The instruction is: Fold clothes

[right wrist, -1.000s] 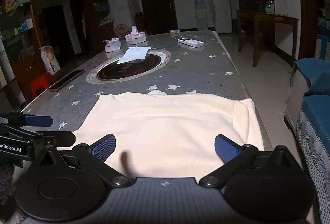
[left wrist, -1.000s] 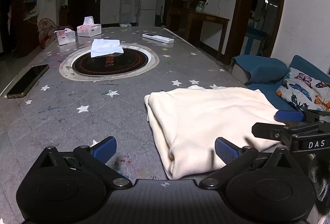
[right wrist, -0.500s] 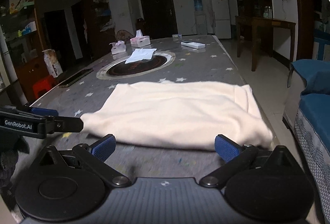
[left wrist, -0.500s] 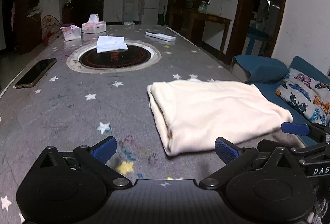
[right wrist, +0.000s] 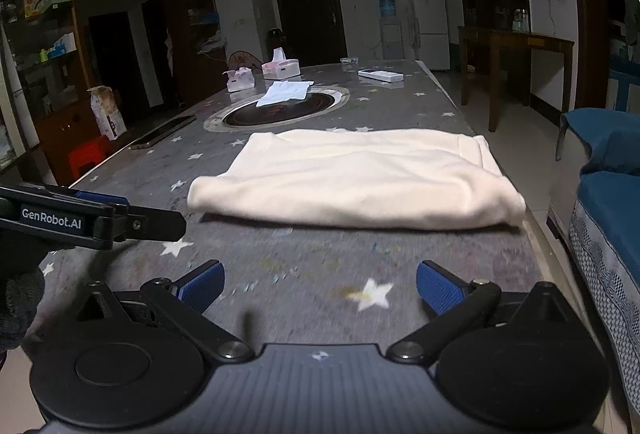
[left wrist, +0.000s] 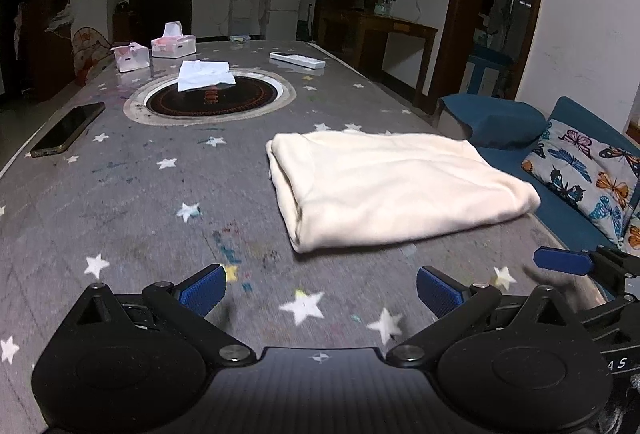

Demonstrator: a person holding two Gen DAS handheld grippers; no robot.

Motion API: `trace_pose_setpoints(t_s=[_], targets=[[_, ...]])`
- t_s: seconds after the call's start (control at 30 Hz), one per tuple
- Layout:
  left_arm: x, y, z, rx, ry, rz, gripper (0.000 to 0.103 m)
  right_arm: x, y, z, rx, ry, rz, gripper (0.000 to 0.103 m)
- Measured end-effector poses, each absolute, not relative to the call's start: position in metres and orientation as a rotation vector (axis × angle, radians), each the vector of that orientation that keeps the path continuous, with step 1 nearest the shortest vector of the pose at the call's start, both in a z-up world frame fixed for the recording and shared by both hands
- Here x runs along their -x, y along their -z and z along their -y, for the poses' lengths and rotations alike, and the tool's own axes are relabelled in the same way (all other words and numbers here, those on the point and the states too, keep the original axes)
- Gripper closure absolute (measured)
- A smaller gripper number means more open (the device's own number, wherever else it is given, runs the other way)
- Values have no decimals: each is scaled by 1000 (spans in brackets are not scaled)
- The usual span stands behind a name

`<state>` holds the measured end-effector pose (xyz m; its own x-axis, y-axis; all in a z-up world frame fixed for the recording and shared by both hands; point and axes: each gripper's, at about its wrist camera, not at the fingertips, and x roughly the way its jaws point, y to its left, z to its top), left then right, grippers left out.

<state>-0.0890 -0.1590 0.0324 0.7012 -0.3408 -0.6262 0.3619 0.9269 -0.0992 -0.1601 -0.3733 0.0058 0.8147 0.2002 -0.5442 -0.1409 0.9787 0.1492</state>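
1. Left wrist view: left gripper (left wrist: 320, 286), jaws wide apart, holding nothing, above bare table (left wrist: 120, 194).
2. Garment (left wrist: 394, 186), cream, folded into a flat rectangle, lies ahead and to the right, near the table's right edge, clear of both grippers.
3. Right gripper (left wrist: 568, 262) shows at the lower right edge; its opening cannot be told here.
4. Farther back: phone (left wrist: 68, 130), round inset (left wrist: 210, 100) with a white cloth (left wrist: 204, 75) on it, tissue box (left wrist: 173, 44), remote (left wrist: 298, 59).
5. Right wrist view: right gripper (right wrist: 320, 284), jaws wide apart, empty; garment (right wrist: 356, 178) lies ahead, not touched.
6. Left gripper (right wrist: 120, 218) enters at left, short of the garment.
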Motion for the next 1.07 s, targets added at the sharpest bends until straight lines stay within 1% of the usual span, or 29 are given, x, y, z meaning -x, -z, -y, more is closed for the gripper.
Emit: trace_pose_setpoints(t_s=[0.63,1.07], targets=[[129,-31,166,-60,406,-679,0,201,-6,366,-112,-159,-574,0],[134,-30,169,-76,397,-688,0,208,-9,369,-101,-121,-570,0]])
